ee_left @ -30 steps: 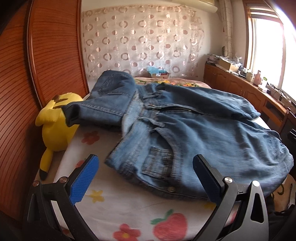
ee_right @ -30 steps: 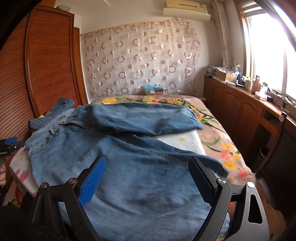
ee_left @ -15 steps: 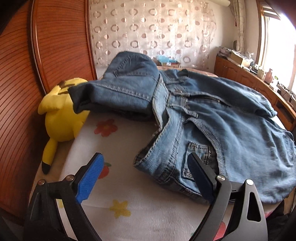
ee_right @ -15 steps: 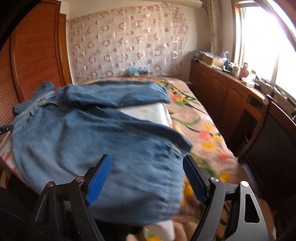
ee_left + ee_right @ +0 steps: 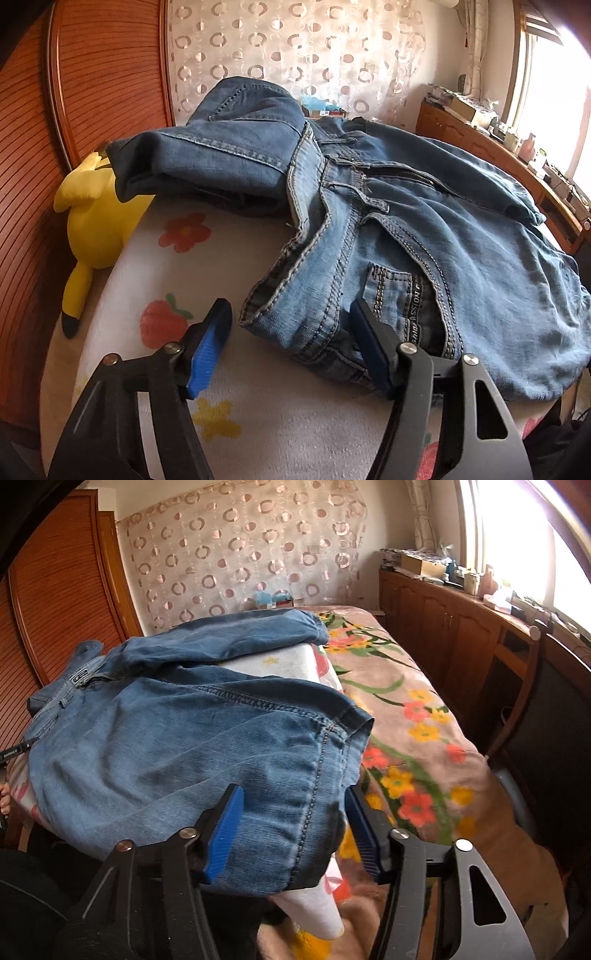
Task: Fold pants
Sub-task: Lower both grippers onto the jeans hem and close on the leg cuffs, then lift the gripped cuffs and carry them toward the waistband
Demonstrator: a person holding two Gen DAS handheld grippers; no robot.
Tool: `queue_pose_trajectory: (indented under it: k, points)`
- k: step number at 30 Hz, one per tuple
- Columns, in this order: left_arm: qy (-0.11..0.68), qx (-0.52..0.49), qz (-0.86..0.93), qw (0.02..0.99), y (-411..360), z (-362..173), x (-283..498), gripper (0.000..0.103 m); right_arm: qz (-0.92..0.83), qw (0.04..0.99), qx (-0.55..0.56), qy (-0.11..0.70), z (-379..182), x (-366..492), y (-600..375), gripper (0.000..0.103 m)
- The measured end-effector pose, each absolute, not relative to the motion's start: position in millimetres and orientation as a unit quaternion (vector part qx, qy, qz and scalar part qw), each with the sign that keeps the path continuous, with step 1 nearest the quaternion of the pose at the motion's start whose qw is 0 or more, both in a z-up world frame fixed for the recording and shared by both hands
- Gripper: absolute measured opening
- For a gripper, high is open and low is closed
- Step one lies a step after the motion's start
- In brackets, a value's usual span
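Blue jeans (image 5: 424, 225) lie spread on a white flower-print cloth (image 5: 192, 280) over the bed. In the left wrist view my left gripper (image 5: 290, 321) is open, its blue pads on either side of the near waistband corner (image 5: 295, 317), not closed on it. In the right wrist view the jeans (image 5: 166, 738) show from the leg end. My right gripper (image 5: 295, 812) is open, its pads straddling the near leg hem (image 5: 306, 812) at the bed's front edge. The other leg (image 5: 229, 635) lies folded over farther back.
A yellow plush toy (image 5: 96, 218) lies at the cloth's left edge by the wooden wardrobe (image 5: 74, 96). A floral blanket (image 5: 413, 738) covers the bed to the right. Wooden cabinets (image 5: 443, 620) with clutter run under the window. A dark chair (image 5: 546, 716) stands at the right.
Both grippers have moved in close to the jeans: the left onto the waistband corner, the right onto the near leg hem. Both sets of jaws have narrowed but stay open.
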State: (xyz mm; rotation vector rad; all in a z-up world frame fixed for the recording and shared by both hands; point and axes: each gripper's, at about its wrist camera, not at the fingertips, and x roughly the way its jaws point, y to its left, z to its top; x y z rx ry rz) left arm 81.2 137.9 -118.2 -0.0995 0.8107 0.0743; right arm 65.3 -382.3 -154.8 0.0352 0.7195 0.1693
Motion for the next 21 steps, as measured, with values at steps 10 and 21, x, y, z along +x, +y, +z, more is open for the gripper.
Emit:
queue_pose_trajectory:
  k: [10,21]
  points:
    - [0.37,-0.064,0.0,0.927,133.0,-104.0,66.4,0.024,0.093,0.934,0.011,0.345,-135.1,43.1,-375.0,0.016]
    - [0.296,-0.055,-0.026,0.953,121.3,-34.6,29.9,0.018,0.087,0.957,-0.016,0.277,-76.8,27.7,-382.8,0.011]
